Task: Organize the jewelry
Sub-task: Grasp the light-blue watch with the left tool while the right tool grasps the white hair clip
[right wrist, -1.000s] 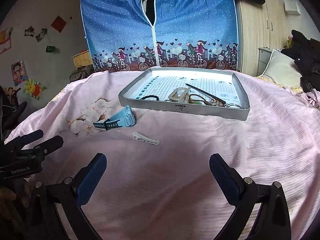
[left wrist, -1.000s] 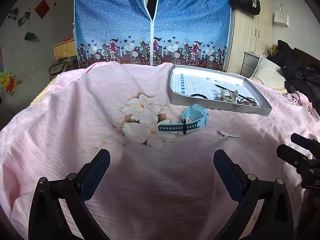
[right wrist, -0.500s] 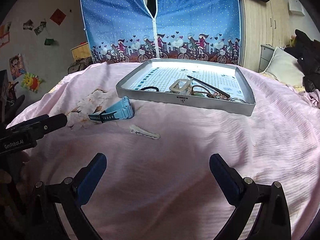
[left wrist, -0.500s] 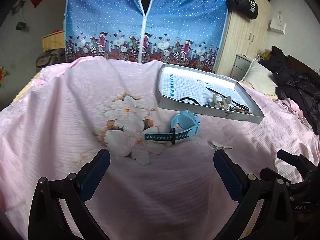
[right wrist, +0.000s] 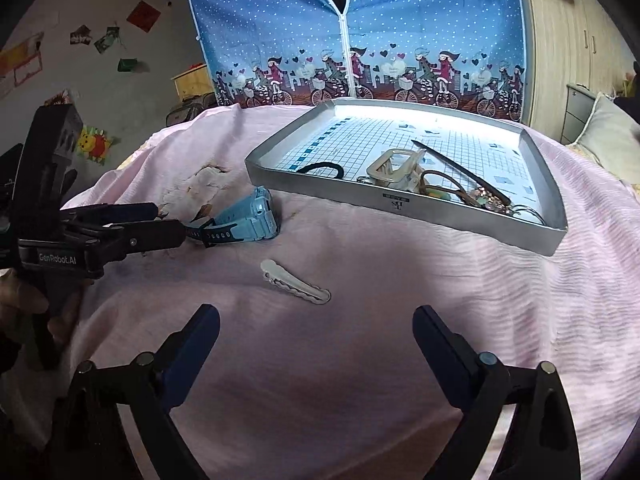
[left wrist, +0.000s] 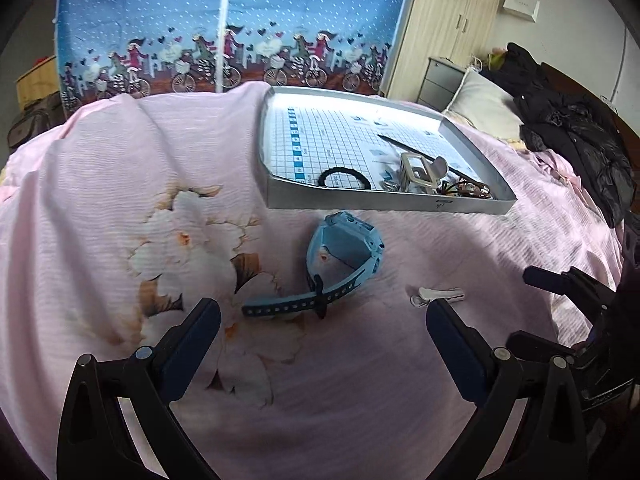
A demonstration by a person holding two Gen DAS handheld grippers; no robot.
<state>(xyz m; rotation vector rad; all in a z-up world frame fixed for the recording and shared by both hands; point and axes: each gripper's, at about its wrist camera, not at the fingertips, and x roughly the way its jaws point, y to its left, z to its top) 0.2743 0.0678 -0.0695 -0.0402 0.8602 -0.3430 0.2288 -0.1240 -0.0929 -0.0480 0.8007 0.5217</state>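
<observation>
Left wrist view: left claw point(left wrist: 322, 322) spread wide, empty, hovering low over a pink bedspread point(left wrist: 100, 184) with a printed white flower. Just ahead of the claw, a light blue watch point(left wrist: 344, 250) lying on the bedspread, strap tail trailing toward the left finger. To its right, near the right fingertip, a small white hair clip point(left wrist: 438, 294). Beyond the watch, a shallow grey tray point(left wrist: 360, 202) lined with grid-printed paper; inside, toward the near edge, a black hair tie point(left wrist: 345, 178), a pale claw clip point(left wrist: 418, 172), a thin dark stick point(left wrist: 416, 152) laid diagonally, and a tangle of brownish bands and small jewelry at the near right corner, too small to sort. Right claw point(left wrist: 560, 308) seen at the right margin, dark arms apart. Right wrist view: right claw point(right wrist: 316, 330) spread wide, holding nothing, with the white hair clip point(right wrist: 295, 286) on the bedspread point(right wrist: 400, 300) just ahead between the fingers. Grey tray point(right wrist: 440, 214) farther back holding the same hair tie point(right wrist: 320, 169), claw clip point(right wrist: 394, 168), stick point(right wrist: 460, 170) and tangle. Left claw point(right wrist: 160, 222) reaching in from the left, tips apart beside the blue watch point(right wrist: 244, 220).
</observation>
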